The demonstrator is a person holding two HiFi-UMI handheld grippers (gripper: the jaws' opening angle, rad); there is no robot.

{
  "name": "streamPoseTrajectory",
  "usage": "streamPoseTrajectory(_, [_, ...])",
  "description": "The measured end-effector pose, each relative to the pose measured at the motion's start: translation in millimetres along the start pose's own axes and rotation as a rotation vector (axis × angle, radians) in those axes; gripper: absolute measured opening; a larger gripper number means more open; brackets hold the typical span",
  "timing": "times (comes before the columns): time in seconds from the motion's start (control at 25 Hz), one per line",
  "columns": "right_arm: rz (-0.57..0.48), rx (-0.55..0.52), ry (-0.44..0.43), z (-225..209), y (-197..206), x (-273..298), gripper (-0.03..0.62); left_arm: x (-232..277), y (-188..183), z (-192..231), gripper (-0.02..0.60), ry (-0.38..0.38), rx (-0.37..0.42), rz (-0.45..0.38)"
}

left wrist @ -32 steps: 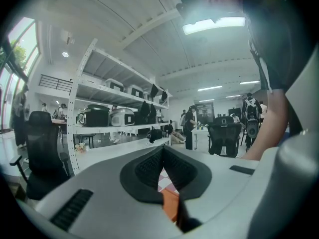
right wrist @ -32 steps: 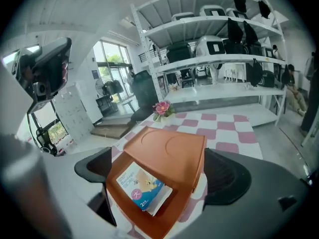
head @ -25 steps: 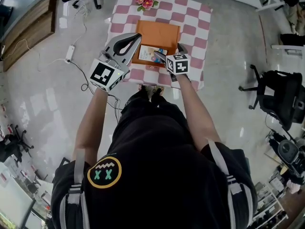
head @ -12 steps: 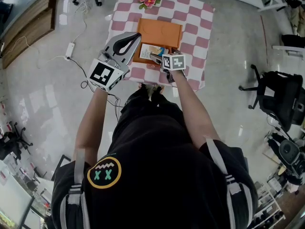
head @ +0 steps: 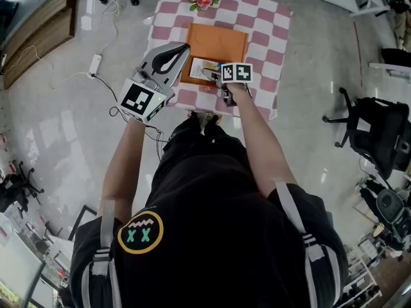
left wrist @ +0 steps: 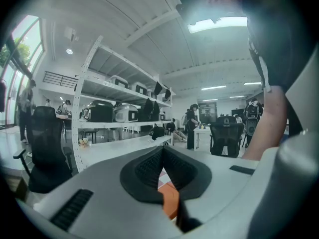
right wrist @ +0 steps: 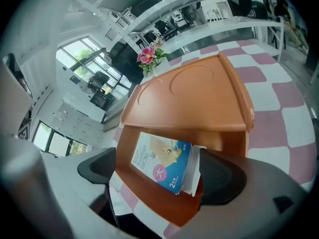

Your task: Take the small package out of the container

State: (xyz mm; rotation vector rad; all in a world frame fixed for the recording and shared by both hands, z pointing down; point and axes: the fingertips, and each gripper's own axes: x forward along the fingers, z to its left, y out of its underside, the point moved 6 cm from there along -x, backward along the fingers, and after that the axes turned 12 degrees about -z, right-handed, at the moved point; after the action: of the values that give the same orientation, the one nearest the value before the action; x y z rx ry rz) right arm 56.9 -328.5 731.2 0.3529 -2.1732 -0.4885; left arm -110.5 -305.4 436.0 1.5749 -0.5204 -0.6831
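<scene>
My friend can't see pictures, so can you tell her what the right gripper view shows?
The right gripper has its jaws closing, with a small blue-and-white package between them but not yet pinched. The package lies in an orange container on a pink-and-white checked tablecloth, with pink flowers behind.

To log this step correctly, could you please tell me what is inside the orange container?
One small white-and-blue printed package lies inside the orange plastic container, whose lid is open. The package covers most of the container's floor, so anything beneath it cannot be seen.
</scene>
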Motion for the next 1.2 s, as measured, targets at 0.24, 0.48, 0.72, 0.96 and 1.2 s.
streamPoseTrajectory(0.24, [0.058, 0.185, -0.099, -2.8, 5.9, 6.8, 0.540, -2.0, -0.2, 1.3, 0.017, -0.007, 0.001, 0.004])
streamPoseTrajectory(0.48, [0.094, 0.227, -0.129, -7.0, 7.7, 18.1, 0.540, -6.7, 1.0, 4.2, 0.017, -0.018, 0.006, 0.009])
streamPoseTrajectory(0.72, [0.111, 0.310, -0.255, -6.0, 4.0, 18.8, 0.492, -12.5, 1.0, 5.9, 0.017, -0.019, 0.004, 0.021])
streamPoseTrajectory(0.96, [0.146, 0.317, -0.338, -1.2, 7.9, 24.7, 0.437, -12.1, 3.0, 6.8, 0.017, -0.023, 0.003, 0.028])
streamPoseTrajectory(1.2, [0.153, 0.364, -0.385, -2.8, 7.1, 28.7, 0.384, -14.5, 7.0, 10.8, 0.017, -0.024, -0.003, 0.044])
